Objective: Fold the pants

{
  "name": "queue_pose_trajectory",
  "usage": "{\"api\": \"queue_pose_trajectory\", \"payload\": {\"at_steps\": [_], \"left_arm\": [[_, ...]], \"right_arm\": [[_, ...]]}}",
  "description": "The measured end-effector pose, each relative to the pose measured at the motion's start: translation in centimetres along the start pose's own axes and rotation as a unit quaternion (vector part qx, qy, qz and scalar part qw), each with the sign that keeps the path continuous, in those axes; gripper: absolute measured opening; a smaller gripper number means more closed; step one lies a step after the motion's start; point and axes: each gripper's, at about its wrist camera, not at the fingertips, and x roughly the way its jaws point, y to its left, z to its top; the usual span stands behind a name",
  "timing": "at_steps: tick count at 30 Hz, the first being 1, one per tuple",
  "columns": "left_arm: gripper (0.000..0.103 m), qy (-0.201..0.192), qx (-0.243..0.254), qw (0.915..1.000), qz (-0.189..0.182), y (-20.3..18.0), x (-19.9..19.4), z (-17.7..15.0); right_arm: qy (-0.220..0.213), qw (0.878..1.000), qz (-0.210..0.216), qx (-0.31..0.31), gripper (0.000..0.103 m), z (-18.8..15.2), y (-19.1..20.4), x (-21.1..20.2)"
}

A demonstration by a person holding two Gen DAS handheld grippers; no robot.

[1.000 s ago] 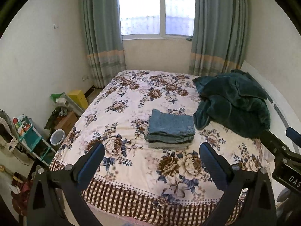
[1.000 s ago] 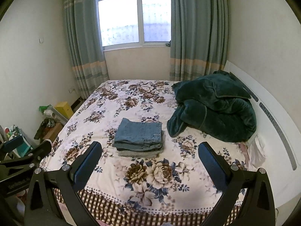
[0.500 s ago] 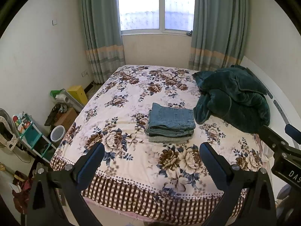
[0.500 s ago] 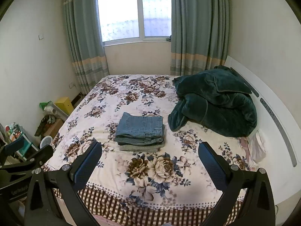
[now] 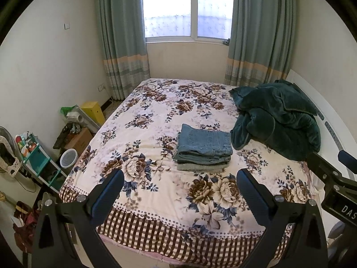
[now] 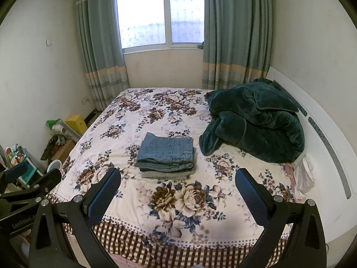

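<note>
Both grippers I'm holding are spread wide with nothing between the pads: left gripper, right gripper, each hanging off the foot of the floral bedspread. From my left camera, the folded jeans sit at 12 o'clock atop a stack of folded pants, well apart from the fingers. At about 2 o'clock, a dark green blanket lies heaped just beside them.

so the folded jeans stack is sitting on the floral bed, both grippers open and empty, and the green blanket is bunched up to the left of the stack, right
Not quite: the green blanket is bunched up to the right of the folded jeans stack, by the white headboard, as the right wrist view shows. The rest holds: the stack sits on the floral bed, and the left gripper and right gripper are open and empty.
</note>
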Motion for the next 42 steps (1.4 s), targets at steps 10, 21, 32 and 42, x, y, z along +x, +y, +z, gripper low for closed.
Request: {"api": "queue_pose_trajectory", "payload": {"at_steps": [10,21,32,42], "left_arm": [[0.103,-0.001,-0.002,1.0,-0.001,0.1,0.0,0.3],[0.103,-0.004,-0.007,1.0,0.002,0.1,-0.1,0.7],[0.103,-0.006,-0.009,0.9999,0.005,0.1,-0.2,1.3],[0.103,-0.005,-0.005,1.0,0.005,0.2,-0.2,1.7]], "right_arm": [[0.003,1.0,0.002,-0.001,0.103,-0.5,-0.1,0.2],[0.005,1.0,0.006,-0.004,0.103,-0.8,-0.2,0.3],[0.011,1.0,0.009,-0.005,0.103,-1.1,-0.2,0.5],[0.013,1.0,0.008,-0.008,0.103,-1.0,-0.3,1.0]]}}
